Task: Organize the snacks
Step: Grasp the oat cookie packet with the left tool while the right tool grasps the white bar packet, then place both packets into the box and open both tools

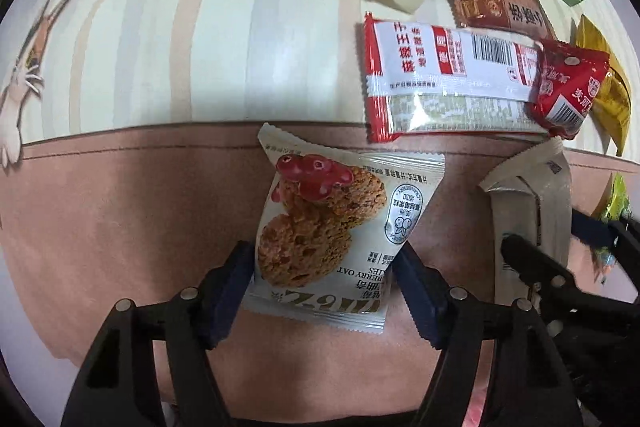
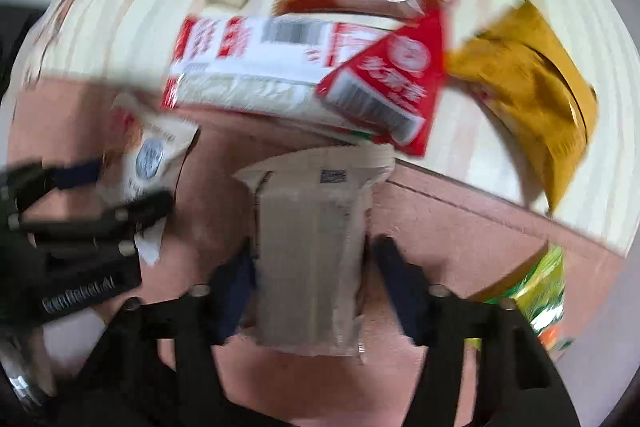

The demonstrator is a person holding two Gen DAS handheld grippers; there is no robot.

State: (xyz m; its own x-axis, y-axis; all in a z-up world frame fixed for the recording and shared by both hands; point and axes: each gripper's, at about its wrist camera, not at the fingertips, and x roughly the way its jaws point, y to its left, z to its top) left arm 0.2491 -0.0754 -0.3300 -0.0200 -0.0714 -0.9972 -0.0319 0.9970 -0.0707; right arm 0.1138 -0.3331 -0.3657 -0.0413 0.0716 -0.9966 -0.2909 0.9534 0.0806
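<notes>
1. Jaws of your left gripper pinch the cookie packet above the pink cloth; light, crinkly, fragile inside.
2. Right gripper brackets the beige packet, blur hiding contact; grip mid-body.

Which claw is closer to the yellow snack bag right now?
Right. The right claw, around the beige packet, sits just down-left of the yellow snack bag. The left claw, around the oat cookie packet, is farther left.
</notes>
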